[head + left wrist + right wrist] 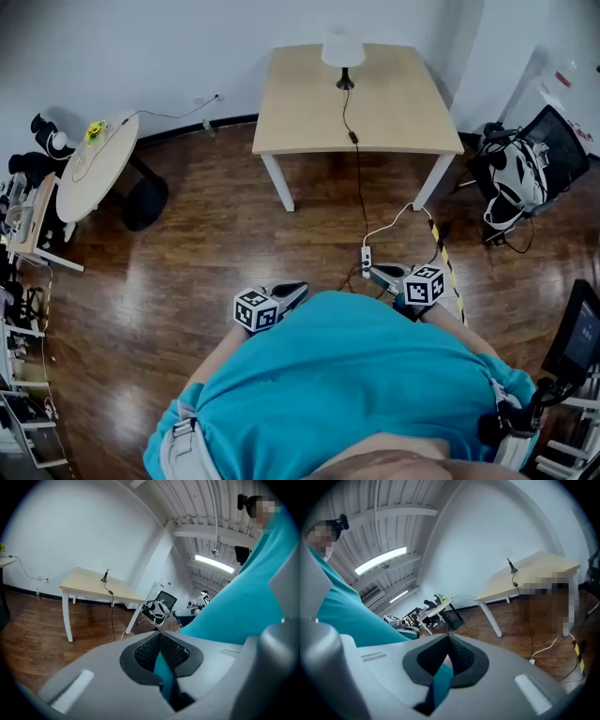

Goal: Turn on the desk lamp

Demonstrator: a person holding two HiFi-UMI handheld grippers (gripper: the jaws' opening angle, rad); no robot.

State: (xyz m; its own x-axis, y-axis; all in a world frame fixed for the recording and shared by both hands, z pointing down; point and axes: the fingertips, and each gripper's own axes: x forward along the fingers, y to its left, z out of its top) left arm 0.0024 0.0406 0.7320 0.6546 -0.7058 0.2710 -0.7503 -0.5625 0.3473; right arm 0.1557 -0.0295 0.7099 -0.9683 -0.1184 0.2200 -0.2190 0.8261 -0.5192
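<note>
Lamp [343, 49]: head view. White shade on a dark stem, standing at the far edge of a light wooden table [403, 117] by the wall. Its cord [347, 108] crosses the tabletop, drops over the near edge and reaches a power strip [367, 260] on the wood floor. A round table [94, 173] stands at the left and a black chair [530, 169] at the right. Both tools are held close to the person's teal shirt [347, 375], well apart from the lamp: left gripper [296, 288], right gripper [375, 273].

Left gripper view. The left gripper [161, 633] is clenched, with the dark pads meeting at their tips and nothing between them; only a strip of teal shirt shows through the gap lower down. The lamp [106, 576] appears as a thin dark stem on the table [89, 585], far off across the floor. The chair [161, 605] stands to the right of the table.

Right gripper view. The right gripper [448, 637] is likewise clenched and empty, pad tips together. The lamp [512, 566] stands on the distant table [534, 571]. The round table [436, 607] lies further left.
</note>
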